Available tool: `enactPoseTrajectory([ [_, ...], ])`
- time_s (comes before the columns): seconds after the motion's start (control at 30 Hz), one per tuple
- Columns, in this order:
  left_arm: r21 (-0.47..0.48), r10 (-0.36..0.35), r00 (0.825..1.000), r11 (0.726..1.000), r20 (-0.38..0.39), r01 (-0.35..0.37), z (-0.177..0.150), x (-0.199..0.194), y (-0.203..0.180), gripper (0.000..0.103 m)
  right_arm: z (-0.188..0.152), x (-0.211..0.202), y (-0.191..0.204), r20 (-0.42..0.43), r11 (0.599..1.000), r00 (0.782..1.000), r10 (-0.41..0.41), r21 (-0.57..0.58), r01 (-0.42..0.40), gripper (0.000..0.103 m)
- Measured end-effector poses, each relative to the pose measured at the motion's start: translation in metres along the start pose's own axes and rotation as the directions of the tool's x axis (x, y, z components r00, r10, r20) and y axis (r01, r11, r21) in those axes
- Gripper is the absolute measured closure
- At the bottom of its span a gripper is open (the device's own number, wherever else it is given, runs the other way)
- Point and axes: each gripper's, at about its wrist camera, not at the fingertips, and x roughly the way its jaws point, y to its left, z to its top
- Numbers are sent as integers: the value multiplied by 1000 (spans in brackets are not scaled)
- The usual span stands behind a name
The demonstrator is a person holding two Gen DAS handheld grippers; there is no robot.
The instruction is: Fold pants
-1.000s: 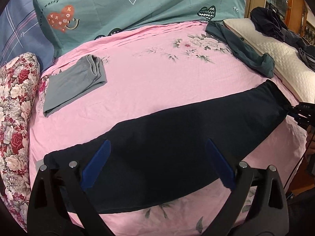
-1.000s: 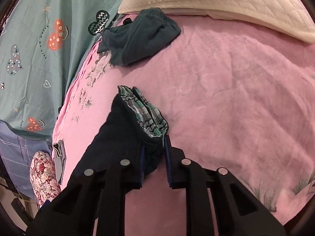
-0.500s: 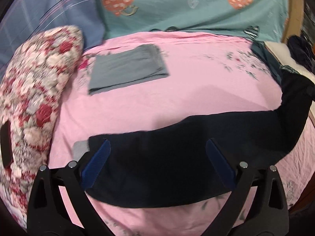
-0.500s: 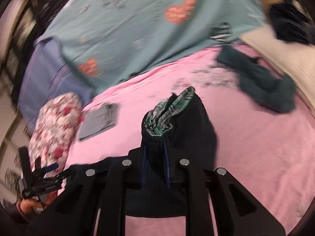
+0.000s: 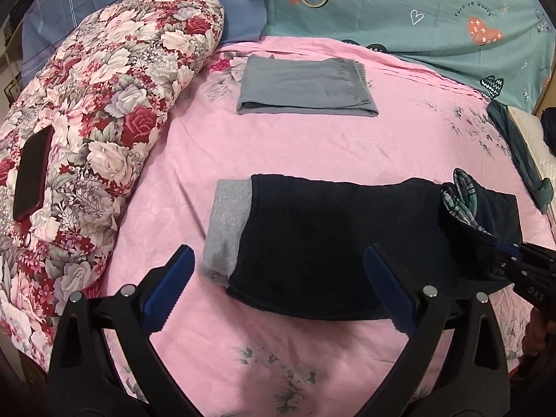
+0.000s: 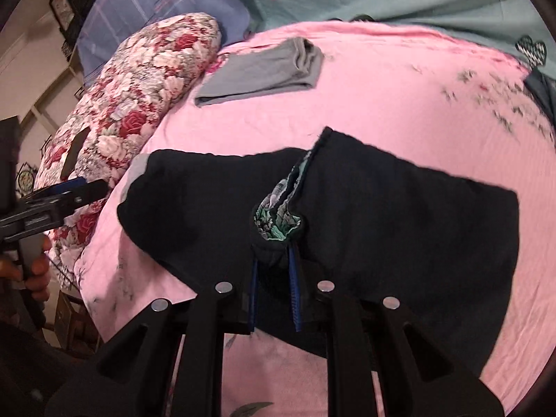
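Dark navy pants [image 5: 330,243] with grey cuffs [image 5: 226,229] lie on the pink bedsheet [image 5: 312,146], doubled over on themselves. My right gripper [image 6: 272,267] is shut on the waistband, whose green plaid lining [image 6: 278,212] shows just beyond the blue pads. From the left wrist view it [image 5: 510,260] holds that waistband raised over the pants' right end. My left gripper [image 5: 278,292] stands open above the pants, nothing pinched between its fingers. In the right wrist view it [image 6: 80,187] hovers near the cuff end, in a person's hand [image 6: 31,271].
A folded grey garment [image 5: 305,87] lies farther back on the sheet. A floral pillow [image 5: 87,121] with a dark phone [image 5: 31,177] on it borders the left side. A dark green garment [image 5: 521,160] lies at the right edge. Teal and blue bedding [image 5: 417,7] lines the back.
My right gripper has carried the waistband leftward over the legs, so the long pants now lie doubled. My left gripper has swung left toward the cuff end, staying open.
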Motion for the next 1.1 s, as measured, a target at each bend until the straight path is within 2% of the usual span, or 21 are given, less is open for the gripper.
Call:
enactPoseTrajectory([
  [0.1, 2, -16, 1000, 1000, 1, 16, 2, 4, -2, 4, -13, 30, -6, -100, 1000, 995, -16, -2, 16, 87],
  [0.13, 6, -22, 1000, 1000, 2, 22, 4, 5, -4, 4, -17, 35, -7, -109, 1000, 994, -4, 3, 5, 86],
  [0.17, 11, -28, 1000, 1000, 4, 27, 5, 6, -6, 4, -17, 35, -5, -97, 1000, 995, -3, 0, 3, 82],
  [0.2, 21, -34, 999, 999, 6, 34, 7, 6, -8, 4, -14, 33, -2, -115, 1000, 993, 6, -4, -6, 71],
  [0.27, 35, -38, 999, 999, 16, 37, 9, 5, -10, 4, -7, 23, 7, -142, 999, 989, 44, -21, -47, 56],
  [0.3, 40, -37, 999, 999, 21, 36, 9, 5, -11, 4, -1, 12, 11, -126, 996, 989, 76, -33, -81, 56],
  [0.33, 42, -35, 999, 999, 22, 35, 10, 6, -11, 4, 5, 1, 13, -96, 993, 990, 103, -41, -108, 56],
  [0.4, 33, -39, 999, 999, 22, 38, 11, 7, -9, 4, 17, -14, 10, -24, 994, 994, 108, -30, -109, 56],
  [0.47, 19, -43, 999, 999, 23, 42, 11, 7, -7, 4, 36, -17, -5, 52, 996, 996, 75, 40, -78, 56],
  [0.53, 9, -40, 999, 999, 22, 39, 11, 7, -6, 4, 47, -9, -20, 79, 995, 997, 22, 93, -29, 60],
  [0.57, 6, -40, 999, 999, 24, 40, 10, 6, -5, 4, 52, -1, -26, 76, 993, 997, 1, 120, -10, 71],
  [0.67, 4, -35, 999, 999, 27, 34, 8, 4, -4, 4, 55, 35, -48, 11, 981, 1000, -14, 194, 12, 83],
  [0.73, -4, -32, 999, 999, 25, 33, 5, 3, -3, 4, 47, 65, -43, -90, 988, 996, -12, 153, 25, 83],
  [0.77, -8, -35, 999, 999, 22, 35, 5, 3, -2, 4, 45, 66, -35, -96, 994, 995, -27, 106, 37, 83],
  [0.8, -9, -35, 999, 999, 21, 35, 4, 3, -1, 4, 45, 61, -31, -90, 995, 996, -21, 91, 30, 83],
  [0.83, -7, -30, 999, 1000, 23, 30, 4, 2, -1, 4, 45, 53, -31, -74, 993, 997, 17, 115, -8, 83],
  [0.9, -11, -22, 999, 1000, 31, 23, 3, 0, 1, 4, 44, 23, -35, 9, 979, 997, 71, 190, -72, 83],
  [0.93, -15, -23, 999, 1000, 29, 23, 3, 1, 2, 4, 42, 13, -35, 33, 977, 997, 68, 199, -73, 83],
  [1.03, -29, -26, 999, 999, 24, 26, 2, 2, 4, 4, 27, 3, -31, 32, 984, 999, -4, 176, -1, 85],
  [1.1, -32, -31, 999, 999, 18, 31, 2, 4, 2, 4, 16, 18, -26, -49, 992, 999, -18, 125, 24, 86],
])
